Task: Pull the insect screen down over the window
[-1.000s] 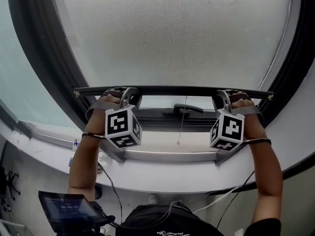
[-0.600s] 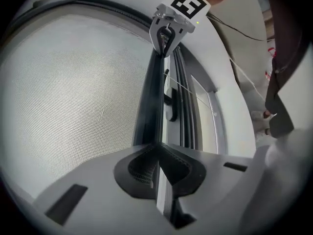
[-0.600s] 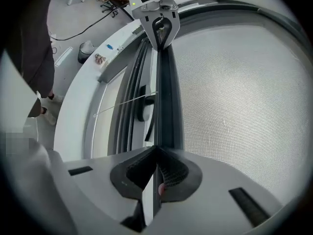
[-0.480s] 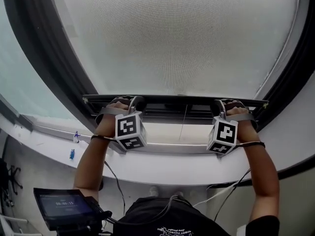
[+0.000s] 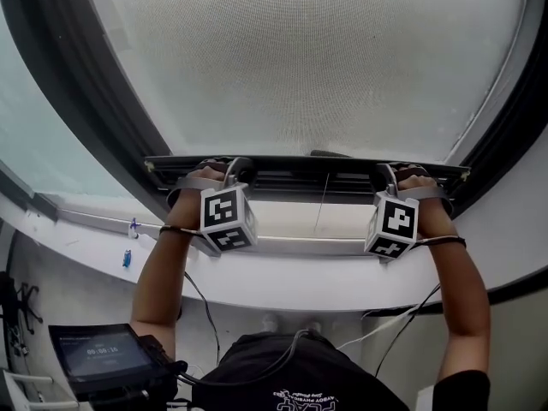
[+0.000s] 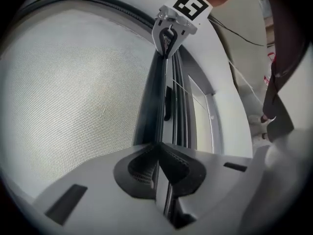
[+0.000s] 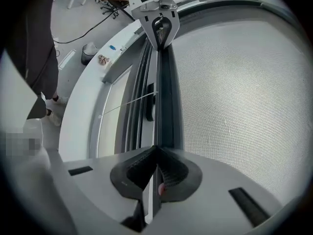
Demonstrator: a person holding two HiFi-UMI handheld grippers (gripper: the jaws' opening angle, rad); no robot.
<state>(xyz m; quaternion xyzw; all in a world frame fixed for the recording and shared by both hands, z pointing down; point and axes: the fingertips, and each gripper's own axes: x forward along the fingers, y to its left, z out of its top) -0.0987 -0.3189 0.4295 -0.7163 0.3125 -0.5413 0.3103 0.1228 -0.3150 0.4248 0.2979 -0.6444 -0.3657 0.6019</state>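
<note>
Mesh screen (image 5: pixel 308 58) may skew and jam if the left gripper (image 6: pixel 159 153) or right gripper (image 7: pixel 155 155), both clamped on its bar (image 5: pixel 300 171), slips.

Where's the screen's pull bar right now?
In the head view the pull bar runs across the middle, at the lower edge of the mesh, just above the sill, with the left gripper and right gripper clamped near its ends.

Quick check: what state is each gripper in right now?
Left gripper: closed on the insect screen's bottom bar.
Right gripper: closed on the same bottom bar.
</note>
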